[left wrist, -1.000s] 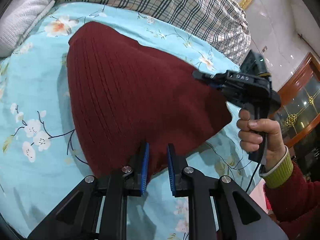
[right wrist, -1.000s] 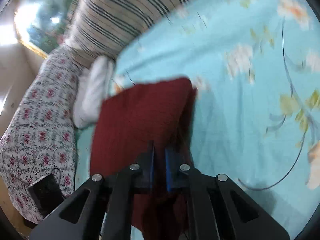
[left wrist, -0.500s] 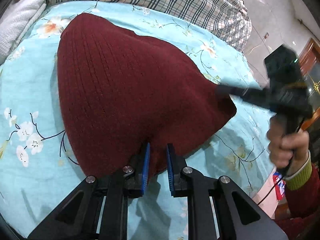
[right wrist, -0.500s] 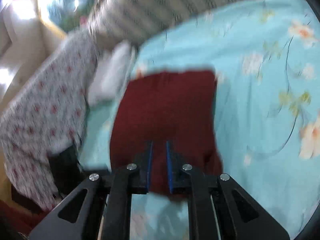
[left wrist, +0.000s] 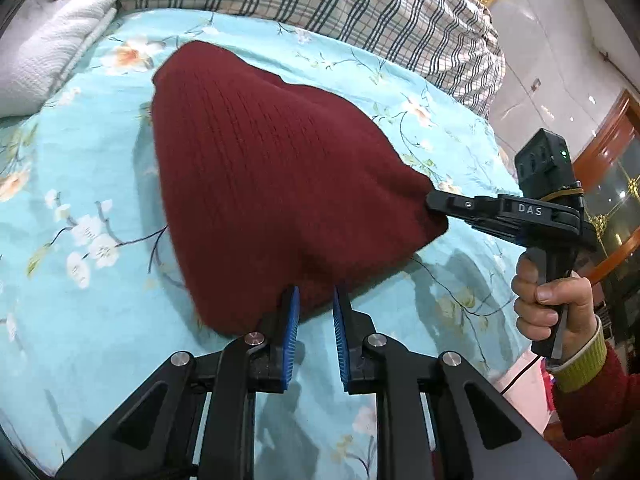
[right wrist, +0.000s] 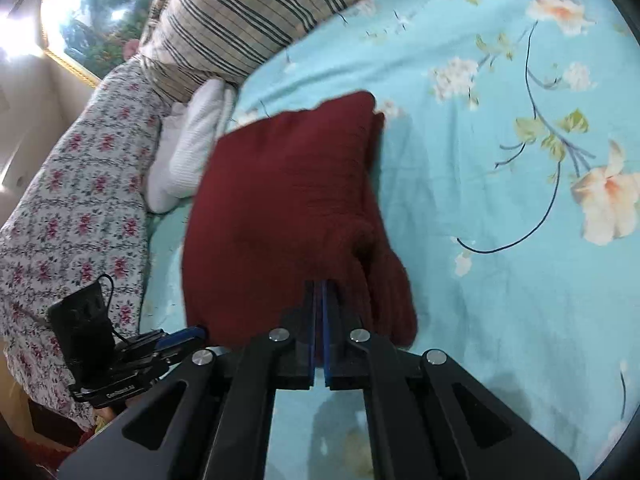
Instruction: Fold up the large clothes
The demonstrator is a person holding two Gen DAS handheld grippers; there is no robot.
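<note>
A dark red knit sweater (left wrist: 272, 176), folded, is held up over the light blue floral bed sheet (left wrist: 80, 168). My left gripper (left wrist: 314, 300) grips its near edge between blue pads. My right gripper (right wrist: 320, 292) is shut on another corner of the sweater (right wrist: 280, 208); in the left wrist view it (left wrist: 434, 202) reaches in from the right, held by a hand in a red sleeve. The left gripper also shows at the lower left of the right wrist view (right wrist: 192, 334). The far end of the sweater rests on the sheet.
A plaid pillow or quilt (left wrist: 320, 4) lies along the head of the bed. A white folded towel (left wrist: 48, 48) sits at the far left. A floral quilt (right wrist: 72, 208) lies beside the bed's left part. Wooden furniture (left wrist: 612, 160) stands at the right.
Both grippers moved with the sweater, which shifted slightly across the sheet. The right gripper swung from blurred motion to a steadier hold at the sweater's right corner.
</note>
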